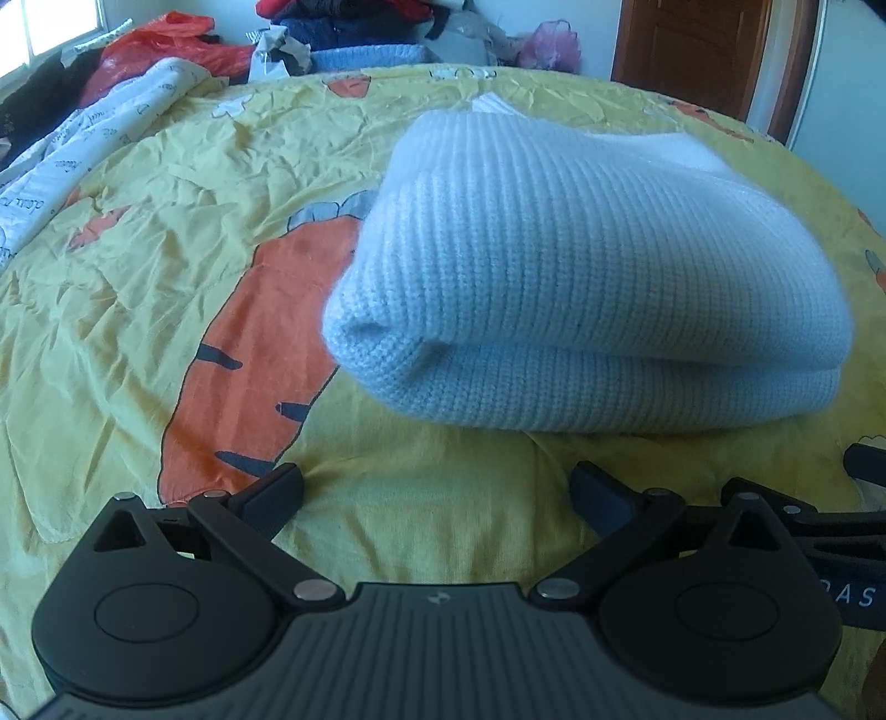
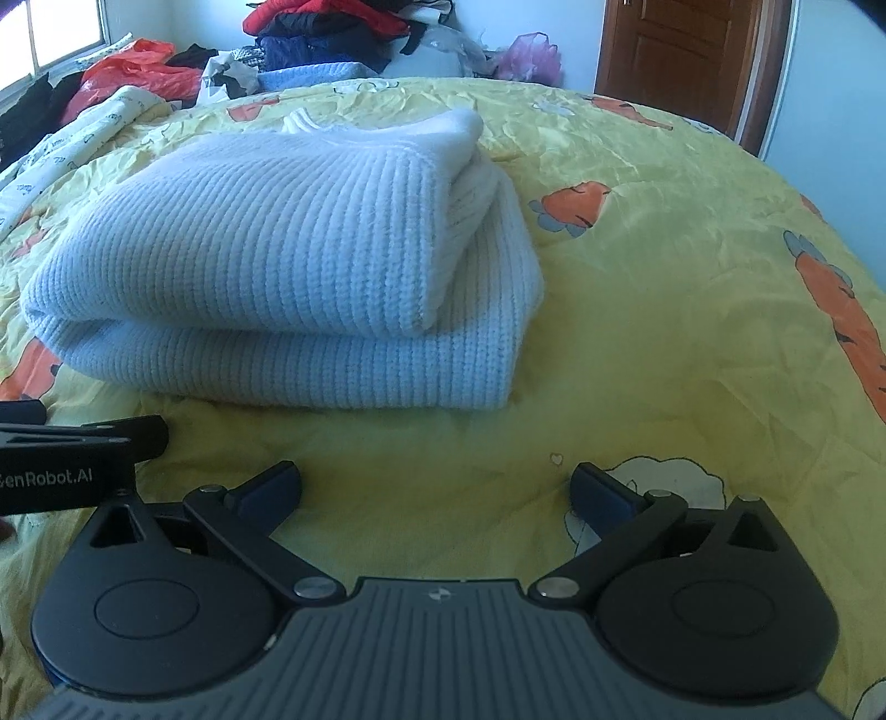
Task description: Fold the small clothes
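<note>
A pale blue knitted sweater point(image 1: 587, 277) lies folded in a thick stack on the yellow carrot-print bed sheet point(image 1: 166, 277). It also shows in the right wrist view point(image 2: 277, 266), left of centre. My left gripper point(image 1: 437, 493) is open and empty, a little in front of the sweater's near edge. My right gripper point(image 2: 437, 490) is open and empty, just in front of and to the right of the sweater. The left gripper's body point(image 2: 72, 459) shows at the left edge of the right wrist view.
A pile of dark and red clothes point(image 2: 332, 27), orange plastic bags point(image 2: 133, 66) and a white patterned quilt point(image 1: 83, 138) lie at the far side of the bed. A brown door point(image 2: 681, 50) stands at the back right.
</note>
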`<act>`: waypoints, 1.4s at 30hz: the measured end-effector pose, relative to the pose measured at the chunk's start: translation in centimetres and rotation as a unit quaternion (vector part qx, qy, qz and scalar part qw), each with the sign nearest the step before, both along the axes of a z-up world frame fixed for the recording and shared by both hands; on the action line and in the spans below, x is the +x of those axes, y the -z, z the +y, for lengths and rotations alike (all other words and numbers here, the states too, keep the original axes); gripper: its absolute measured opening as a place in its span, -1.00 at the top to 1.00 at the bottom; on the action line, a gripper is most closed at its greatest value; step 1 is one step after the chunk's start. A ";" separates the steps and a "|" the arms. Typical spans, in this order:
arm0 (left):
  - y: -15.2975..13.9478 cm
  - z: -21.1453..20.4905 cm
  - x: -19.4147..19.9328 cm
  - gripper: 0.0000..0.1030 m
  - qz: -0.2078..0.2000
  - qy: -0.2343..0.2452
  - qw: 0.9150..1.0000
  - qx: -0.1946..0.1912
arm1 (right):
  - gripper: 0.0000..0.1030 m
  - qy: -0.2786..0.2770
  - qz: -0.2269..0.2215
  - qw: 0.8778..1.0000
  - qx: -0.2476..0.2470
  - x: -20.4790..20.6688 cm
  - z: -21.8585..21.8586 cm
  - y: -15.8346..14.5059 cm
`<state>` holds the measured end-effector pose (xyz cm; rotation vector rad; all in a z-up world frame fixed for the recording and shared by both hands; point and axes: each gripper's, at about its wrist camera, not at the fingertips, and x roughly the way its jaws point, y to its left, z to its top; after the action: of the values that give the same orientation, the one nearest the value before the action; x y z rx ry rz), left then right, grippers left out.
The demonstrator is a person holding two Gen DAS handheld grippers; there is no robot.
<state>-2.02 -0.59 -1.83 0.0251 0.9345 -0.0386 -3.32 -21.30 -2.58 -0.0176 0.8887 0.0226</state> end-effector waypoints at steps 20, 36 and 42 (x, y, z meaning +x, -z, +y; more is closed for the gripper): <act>0.0 -0.1 -0.5 -1.00 -0.013 -0.004 1.000 0.001 | -1.00 -0.002 0.012 1.000 -0.002 -0.1 0.1 -0.2; -3.9 0.4 -1.4 -1.00 -0.051 -0.019 0.998 -0.014 | -1.00 0.020 0.024 0.999 0.010 1.0 -0.5 -1.6; -4.1 0.4 -1.4 -1.00 -0.053 -0.021 0.998 -0.012 | -0.99 0.042 0.023 0.999 -0.015 1.4 -0.4 -1.5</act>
<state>-3.39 -0.20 2.31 -0.0154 0.8273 -0.0097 -1.93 -21.75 -1.04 -0.0073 0.9357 -0.0682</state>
